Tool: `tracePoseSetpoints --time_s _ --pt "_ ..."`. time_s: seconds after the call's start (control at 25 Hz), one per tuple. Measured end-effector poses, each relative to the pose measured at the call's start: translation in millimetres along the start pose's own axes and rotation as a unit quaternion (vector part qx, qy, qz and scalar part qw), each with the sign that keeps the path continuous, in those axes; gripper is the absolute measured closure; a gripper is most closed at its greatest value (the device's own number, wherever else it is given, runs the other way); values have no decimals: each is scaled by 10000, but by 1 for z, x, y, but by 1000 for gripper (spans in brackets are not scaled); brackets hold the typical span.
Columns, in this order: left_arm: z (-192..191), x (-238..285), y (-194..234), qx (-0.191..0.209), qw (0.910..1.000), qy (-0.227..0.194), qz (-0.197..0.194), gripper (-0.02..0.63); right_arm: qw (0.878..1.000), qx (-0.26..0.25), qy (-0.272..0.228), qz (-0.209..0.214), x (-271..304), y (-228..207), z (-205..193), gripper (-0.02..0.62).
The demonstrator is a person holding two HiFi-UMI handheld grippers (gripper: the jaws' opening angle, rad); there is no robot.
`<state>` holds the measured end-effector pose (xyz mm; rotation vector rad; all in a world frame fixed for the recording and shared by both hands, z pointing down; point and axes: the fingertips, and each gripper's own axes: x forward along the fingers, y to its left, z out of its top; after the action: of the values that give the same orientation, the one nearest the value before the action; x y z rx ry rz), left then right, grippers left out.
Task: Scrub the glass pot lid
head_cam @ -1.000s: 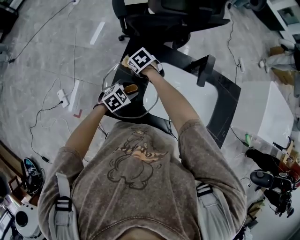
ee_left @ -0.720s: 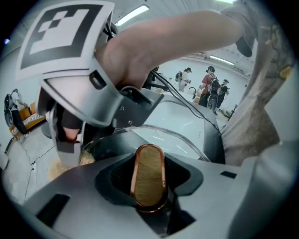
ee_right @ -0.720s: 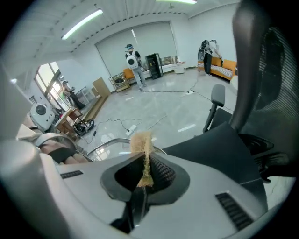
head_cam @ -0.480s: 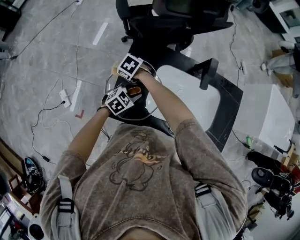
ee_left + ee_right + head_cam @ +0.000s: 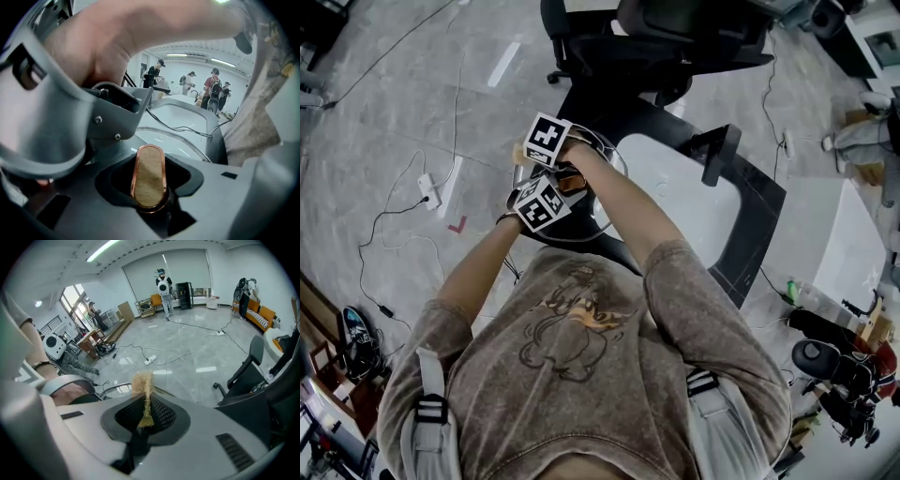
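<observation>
**Operator:** While my left gripper [image 5: 546,201] clamps the lid's wooden handle [image 5: 149,177], the glass lid [image 5: 584,223] sits tilted over the table [image 5: 757,220].

**Spotter:** And the pad?

**Operator:** My right gripper [image 5: 540,146] pinches the scrub pad [image 5: 143,383] at eleven o'clock from the handle. The lid runs toward five o'clock, and my right arm crosses it.

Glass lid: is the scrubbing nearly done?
Done: left tongs grip the handle, right tongs pinch the scrub pad. In hand: pad is by the rim of the glass lid. Left: the scrubbing itself; I can't see suds or whether the glass is clean.
</observation>
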<state>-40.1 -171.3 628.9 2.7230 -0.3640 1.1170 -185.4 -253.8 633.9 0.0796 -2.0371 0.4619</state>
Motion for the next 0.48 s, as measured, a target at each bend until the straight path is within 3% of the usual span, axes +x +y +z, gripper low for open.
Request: tracePoseSetpoints --time_s 0.2,0.48 --pt "1 -1 0 15 10000 -21 7 426 9990 35 -175 415 5 17 4 552" --pt "1 0 0 13 10000 -34 14 426 9984 80 -235 516 6 18 5 552"
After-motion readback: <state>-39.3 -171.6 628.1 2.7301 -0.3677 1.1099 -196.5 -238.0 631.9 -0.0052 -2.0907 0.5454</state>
